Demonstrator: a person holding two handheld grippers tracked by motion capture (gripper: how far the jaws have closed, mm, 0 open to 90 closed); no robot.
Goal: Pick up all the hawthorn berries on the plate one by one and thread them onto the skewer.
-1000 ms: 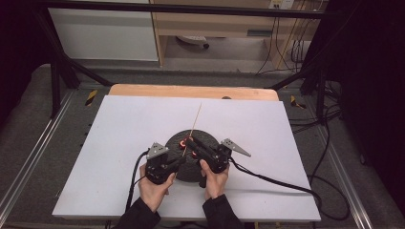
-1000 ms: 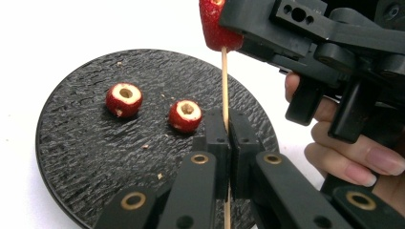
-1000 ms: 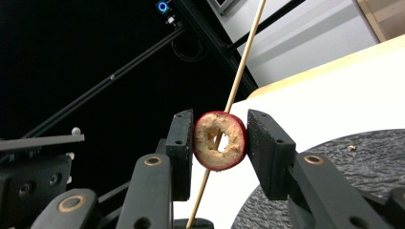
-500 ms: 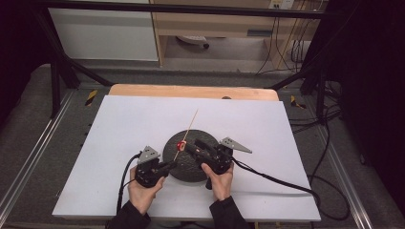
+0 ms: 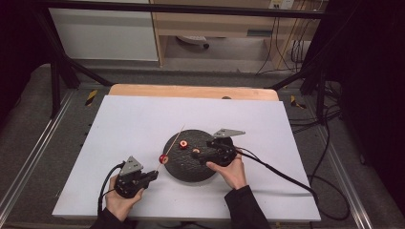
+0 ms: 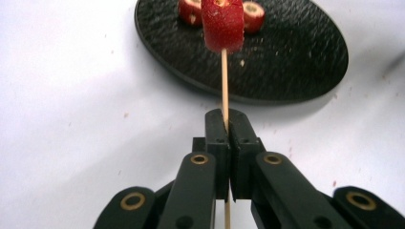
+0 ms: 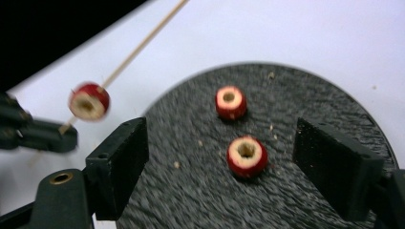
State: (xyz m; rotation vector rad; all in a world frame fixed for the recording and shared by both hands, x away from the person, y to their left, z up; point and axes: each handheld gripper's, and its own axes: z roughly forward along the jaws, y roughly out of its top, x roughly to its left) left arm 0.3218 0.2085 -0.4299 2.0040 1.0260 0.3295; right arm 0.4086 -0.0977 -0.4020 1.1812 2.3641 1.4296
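Observation:
A black round plate [image 5: 191, 169] lies on the white table top, with two red fruit rings [image 7: 230, 101] [image 7: 246, 156] on it. My left gripper [image 5: 154, 174], left of the plate near the front edge, is shut on a thin wooden skewer [image 6: 223, 81] that slants up and away over the plate's left rim. A third red ring [image 5: 164, 159] is threaded on the skewer just above the jaws. My right gripper [image 7: 222, 138] hovers over the plate's right half; its jaws have just been opening and stand wide. The nearer ring lies on the plate below the gap, untouched.
The white sheet [image 5: 119, 129] covers the table, with a wooden strip [image 5: 191, 90] along the far edge. Cables [image 5: 282, 169] trail from the right gripper across the sheet's right side. Small crumbs dot the plate [image 7: 286, 86]. Metal rails [image 5: 38, 143] flank the table.
My left gripper has drawn back left and toward the person, taking the skewer and one red ring off the plate. The right gripper's jaws have opened and it has shifted slightly right.

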